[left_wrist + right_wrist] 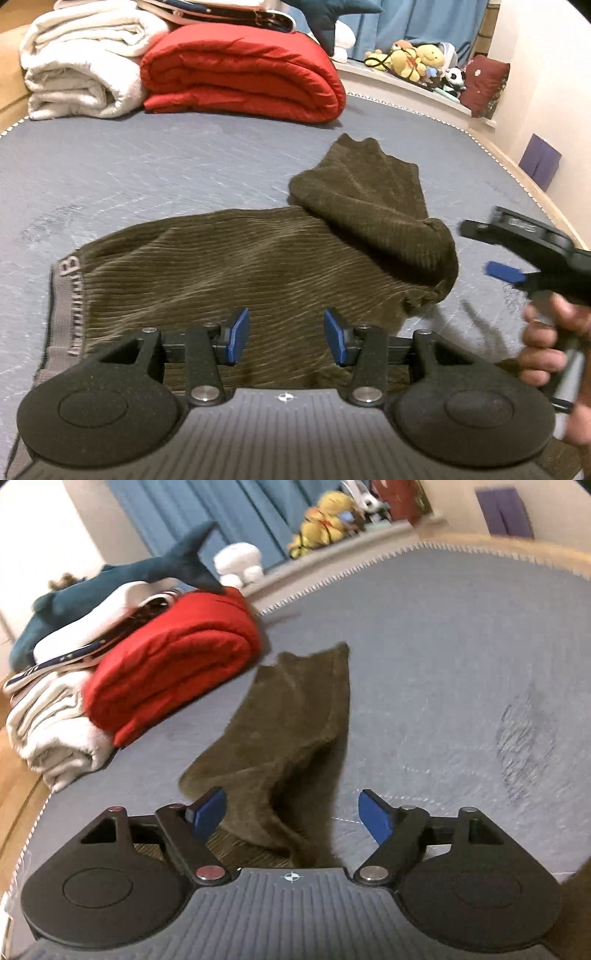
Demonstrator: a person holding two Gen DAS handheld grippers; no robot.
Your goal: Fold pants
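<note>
Lying under both grippers' parted, empty fingers (240, 330): olive pants (236, 266) (one leg folded back).

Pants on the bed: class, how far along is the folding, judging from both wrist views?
Done: the olive pants lie on the grey bed with the leg end doubled back over itself. In hand: nothing; the left gripper and right gripper hover with jaws open. Left: the waistband end is unfolded, so the bundle still needs folding.
</note>
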